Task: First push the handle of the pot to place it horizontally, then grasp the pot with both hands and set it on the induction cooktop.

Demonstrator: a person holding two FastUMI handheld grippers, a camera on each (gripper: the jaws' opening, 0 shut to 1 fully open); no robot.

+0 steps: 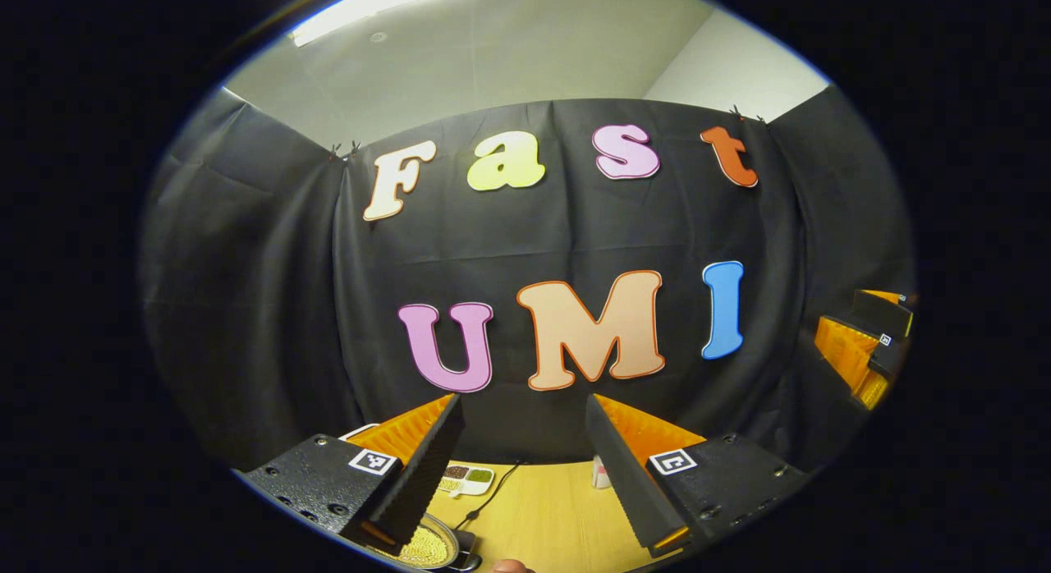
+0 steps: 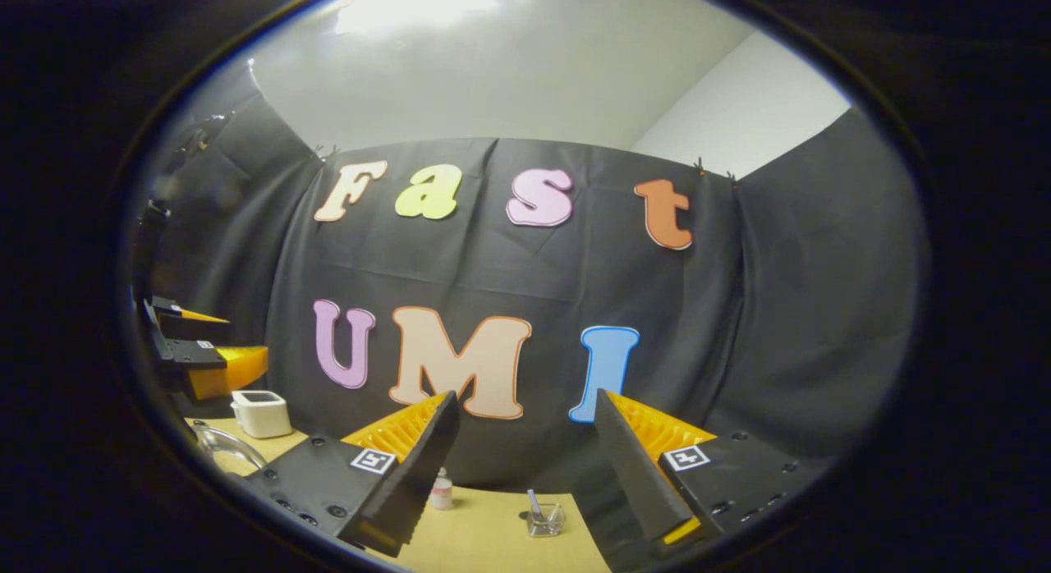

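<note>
Grippers, left gripper (image 1: 521,466) and right gripper (image 2: 525,466), raised, jaws wide, holding nothing; pot (image 1: 427,547) low below; step unclear, cooktop unseen.

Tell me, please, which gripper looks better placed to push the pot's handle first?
Probably the left gripper: the pot lies just under its open fingers. The right gripper, also open, faces a small glass instead.
</note>
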